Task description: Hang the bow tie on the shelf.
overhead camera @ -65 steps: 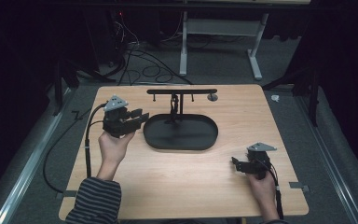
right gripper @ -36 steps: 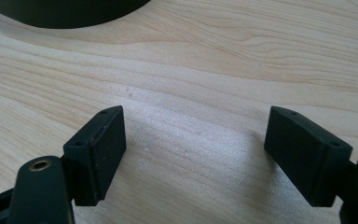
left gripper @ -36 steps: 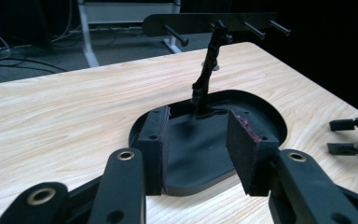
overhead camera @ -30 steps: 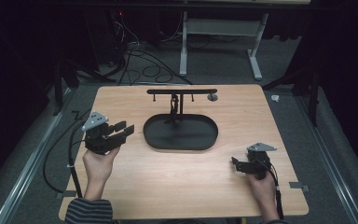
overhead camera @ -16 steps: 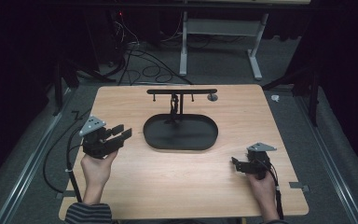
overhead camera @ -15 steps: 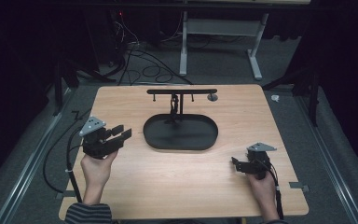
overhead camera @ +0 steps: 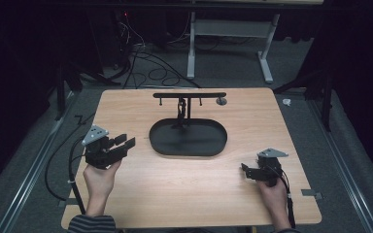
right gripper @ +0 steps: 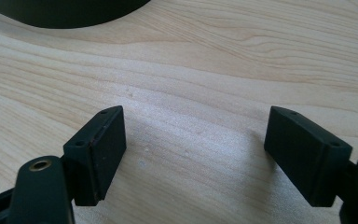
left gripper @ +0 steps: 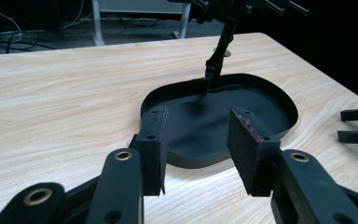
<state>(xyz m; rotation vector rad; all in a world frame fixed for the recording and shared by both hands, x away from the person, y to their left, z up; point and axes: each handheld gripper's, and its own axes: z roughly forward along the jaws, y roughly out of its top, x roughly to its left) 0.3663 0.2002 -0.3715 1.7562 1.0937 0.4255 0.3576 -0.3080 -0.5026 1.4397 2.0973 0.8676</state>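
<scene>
The left tool [overhead camera: 121, 144] has pulled back from the black oval metal tray [overhead camera: 188, 138] with the tall hook stand [overhead camera: 189, 99] and now sits near the left edge of the pale wooden bench [overhead camera: 184, 189]. Its jaws stand apart and hold nothing. The tray stays in the middle of the bench. The right tool [overhead camera: 245, 170] rests wide open, empty too. The work looks finished.
</scene>
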